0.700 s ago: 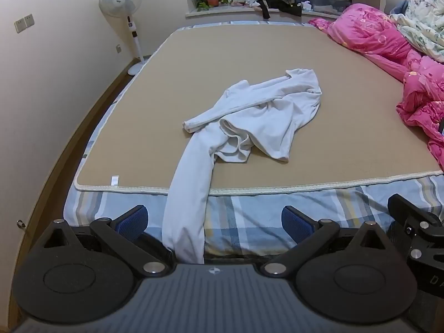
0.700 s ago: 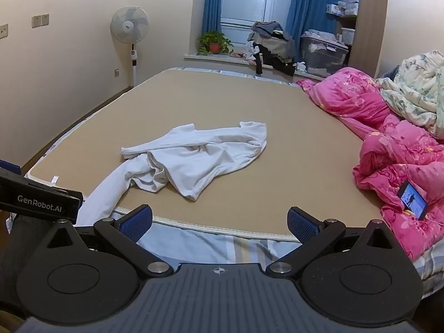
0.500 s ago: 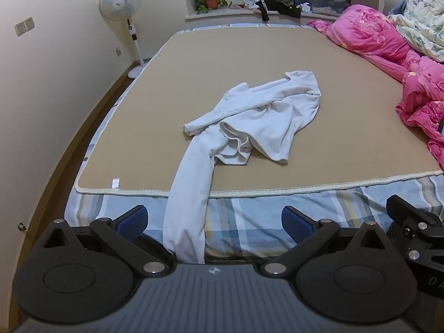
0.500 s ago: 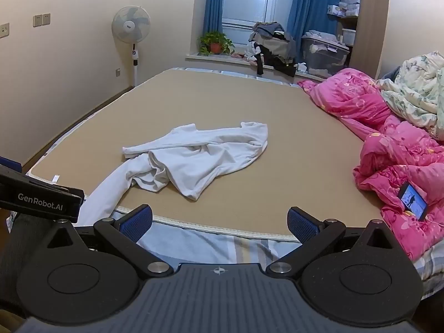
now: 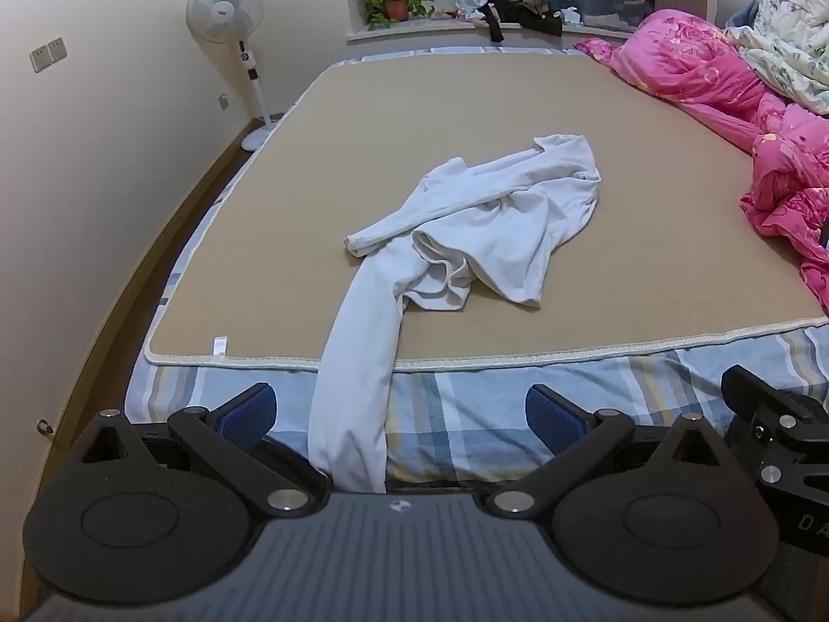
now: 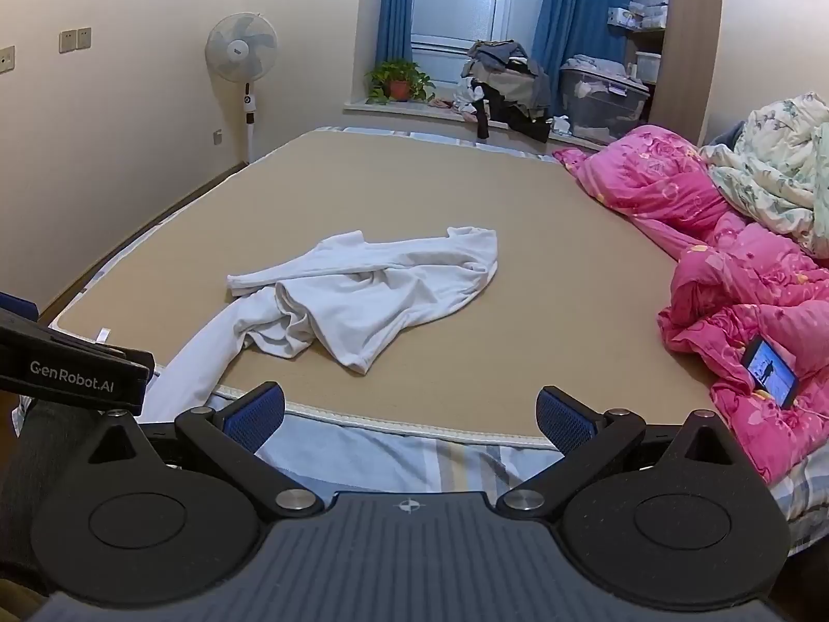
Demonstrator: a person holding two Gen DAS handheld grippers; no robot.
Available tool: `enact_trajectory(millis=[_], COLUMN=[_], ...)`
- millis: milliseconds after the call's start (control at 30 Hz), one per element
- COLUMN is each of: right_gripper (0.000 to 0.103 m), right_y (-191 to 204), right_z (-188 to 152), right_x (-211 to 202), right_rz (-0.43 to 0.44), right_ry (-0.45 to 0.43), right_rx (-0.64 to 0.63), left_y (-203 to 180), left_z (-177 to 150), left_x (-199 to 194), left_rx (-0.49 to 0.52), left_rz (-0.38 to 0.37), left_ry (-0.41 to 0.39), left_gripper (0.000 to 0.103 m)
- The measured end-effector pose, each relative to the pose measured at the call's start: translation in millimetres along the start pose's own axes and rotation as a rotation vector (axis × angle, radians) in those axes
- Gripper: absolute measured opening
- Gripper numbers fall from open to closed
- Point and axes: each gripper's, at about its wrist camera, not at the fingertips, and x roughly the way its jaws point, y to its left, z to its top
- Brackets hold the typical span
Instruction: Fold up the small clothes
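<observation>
Both grippers tilt downward over the bed's near edge, jaws spread wide with nothing between them: the left gripper (image 5: pixel 401 417) has blue ribbed pads (image 5: pixel 248 414), and so does the right gripper (image 6: pixel 412 417). At twelve o'clock from each lies the white shirt (image 5: pixel 492 228), soft and crumpled on the flat tan mat (image 5: pixel 647 197), one sleeve (image 5: pixel 357 383) draping over the edge at six o'clock onto the plaid sheet (image 5: pixel 466 414). A puffy pink quilt (image 6: pixel 725 269) sits at three o'clock

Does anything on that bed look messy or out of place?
Yes. The white shirt lies crumpled on the tan mat, one sleeve trailing over the bed's near edge. A phone sits propped in the pink quilt, its screen lit.
</observation>
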Motion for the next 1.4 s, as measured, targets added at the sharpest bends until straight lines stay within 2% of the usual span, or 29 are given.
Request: enact_trajectory(millis=[1400], right_gripper=[0.102], right_y=[0], right_z=[-4], right_x=[11], right_rz=[-0.003], right_ry=[0.024], right_rx=[0.011], left_y=[3], left_z=[2], left_x=[1], left_rx=[0.011], left_rz=[0.002], left_ry=[-0.002], left_gripper=[0.102])
